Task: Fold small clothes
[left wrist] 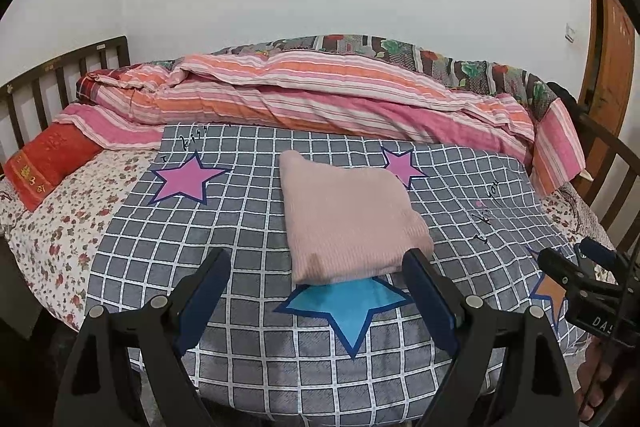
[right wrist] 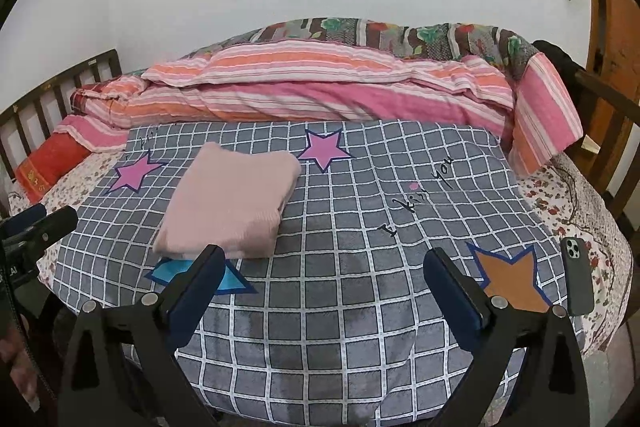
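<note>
the left claw (left wrist: 316, 285) is wide, with nothing in it. its tips sit at the near edge of the pink cloth (left wrist: 348, 219), but do not hold it. the cloth is folded into a thick square. it lies on the grey check blanket (left wrist: 240, 359), on the bed, part way over a blue star (left wrist: 348, 307).

the cloth looks soft and light - it would bend and flop if you lift one corner. i think it is best to pinch a thick folded edge, or use both claws, one on each side, so the folds stay shut.

the right claw (right wrist: 322, 271) is wide too, and empty, over bare blanket to the right of the cloth.

the left view shows the whole blue star and the other claw at its right edge. the right view shows more of that side - an orange star (right wrist: 514, 279), black words, and a dark phone (right wrist: 576, 275) on the flower sheet (right wrist: 560, 203).
</note>
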`<control>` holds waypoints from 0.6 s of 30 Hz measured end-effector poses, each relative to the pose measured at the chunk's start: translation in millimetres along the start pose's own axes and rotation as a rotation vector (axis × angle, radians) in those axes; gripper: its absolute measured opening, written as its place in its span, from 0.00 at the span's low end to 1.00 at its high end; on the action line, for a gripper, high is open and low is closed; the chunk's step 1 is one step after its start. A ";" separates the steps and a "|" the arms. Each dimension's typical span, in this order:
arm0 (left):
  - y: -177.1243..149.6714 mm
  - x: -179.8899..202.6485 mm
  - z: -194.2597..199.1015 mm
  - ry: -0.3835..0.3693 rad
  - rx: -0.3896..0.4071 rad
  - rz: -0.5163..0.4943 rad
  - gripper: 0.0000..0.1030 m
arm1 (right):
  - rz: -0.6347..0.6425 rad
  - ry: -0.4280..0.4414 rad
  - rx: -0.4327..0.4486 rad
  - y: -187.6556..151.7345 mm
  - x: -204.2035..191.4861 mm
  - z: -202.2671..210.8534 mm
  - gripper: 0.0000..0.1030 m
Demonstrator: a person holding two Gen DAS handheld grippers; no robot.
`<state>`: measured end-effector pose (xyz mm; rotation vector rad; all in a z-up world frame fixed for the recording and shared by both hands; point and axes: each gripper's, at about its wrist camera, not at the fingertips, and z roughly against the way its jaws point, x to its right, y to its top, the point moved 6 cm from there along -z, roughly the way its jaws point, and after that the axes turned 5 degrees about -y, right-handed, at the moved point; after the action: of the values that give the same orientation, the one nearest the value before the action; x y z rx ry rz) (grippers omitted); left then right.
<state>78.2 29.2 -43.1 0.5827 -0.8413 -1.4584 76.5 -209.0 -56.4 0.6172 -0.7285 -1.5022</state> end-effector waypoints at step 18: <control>-1.4 2.3 3.1 0.005 -0.002 -0.008 0.85 | -0.012 -0.005 0.010 2.6 9.6 3.8 0.95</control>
<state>74.7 27.3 -42.0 0.5893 -0.8344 -1.4646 74.7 -218.4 -51.5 0.6264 -0.7379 -1.5130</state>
